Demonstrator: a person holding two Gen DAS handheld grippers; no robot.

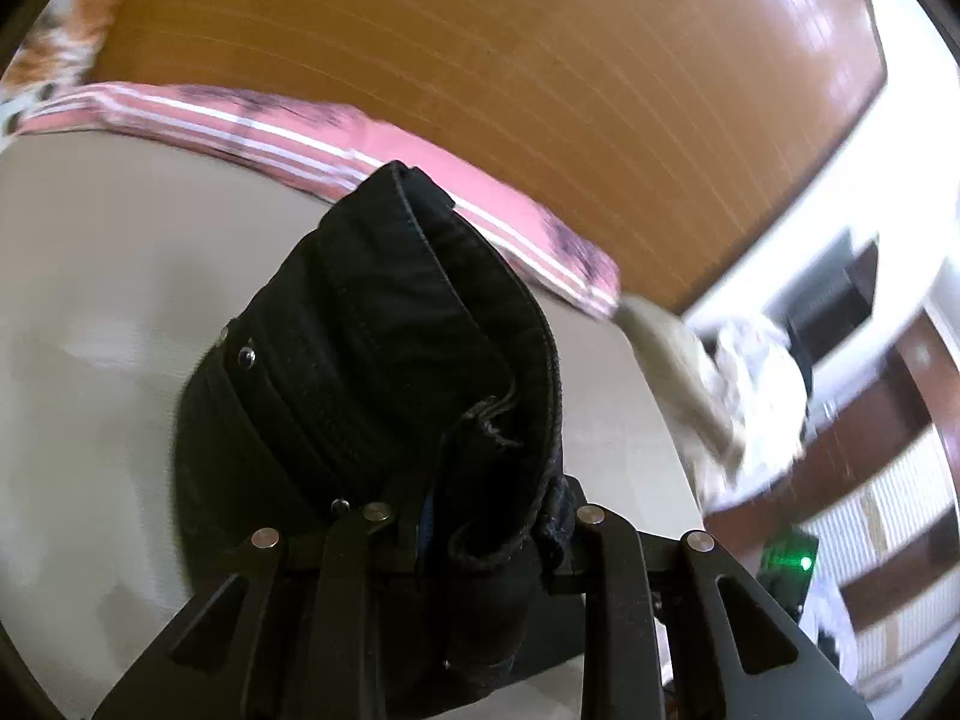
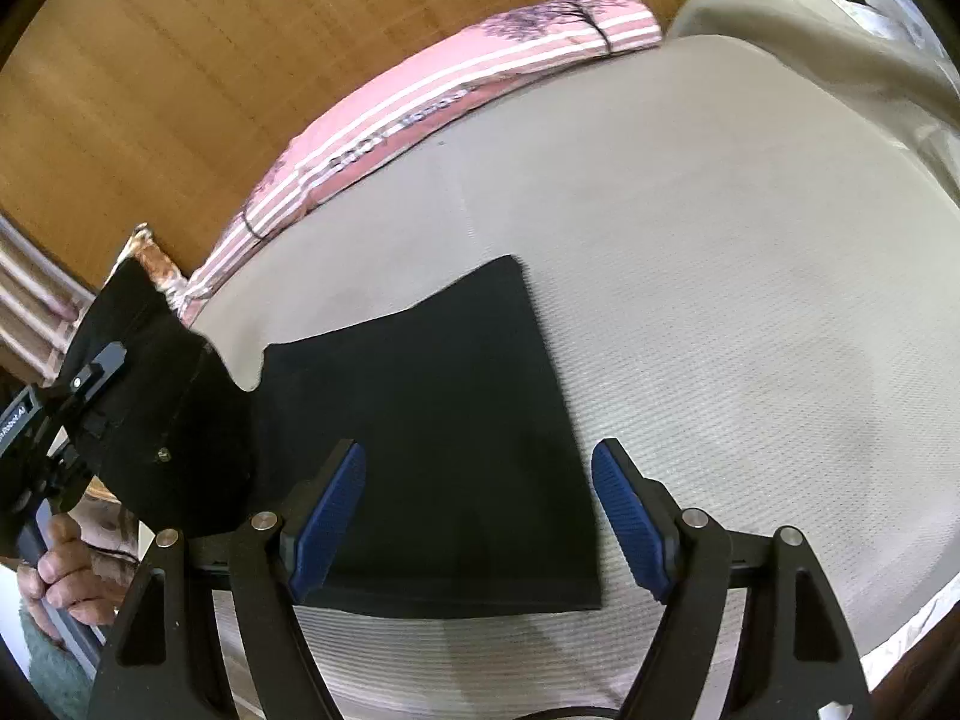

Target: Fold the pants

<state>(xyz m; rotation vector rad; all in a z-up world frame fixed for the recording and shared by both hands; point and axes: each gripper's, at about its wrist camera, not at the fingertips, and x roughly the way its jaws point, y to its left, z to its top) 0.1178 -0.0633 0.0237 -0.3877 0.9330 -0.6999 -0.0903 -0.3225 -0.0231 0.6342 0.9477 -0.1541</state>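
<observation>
Black pants (image 2: pixel 432 420) lie partly flat on the beige bed sheet (image 2: pixel 690 300), their lower part spread out beneath my right gripper (image 2: pixel 478 450). That gripper hovers over the cloth, open, with nothing between its blue pads (image 2: pixel 330 516). The other end of the pants is lifted off the bed at the left, where my left gripper (image 2: pixel 90 384) is shut on it and a hand (image 2: pixel 60 570) holds the handle. In the left wrist view the bunched waistband (image 1: pixel 384 360), with seams and rivets showing, rises from between the jaws of the left gripper (image 1: pixel 480 516).
A pink striped pillow (image 2: pixel 420 114) lies along the bed's far edge against a wooden headboard (image 2: pixel 180 90). A rumpled beige and white heap of cloth (image 1: pixel 756 372) sits at the bed's corner. Dark wooden shelving (image 1: pixel 888 420) stands beyond it.
</observation>
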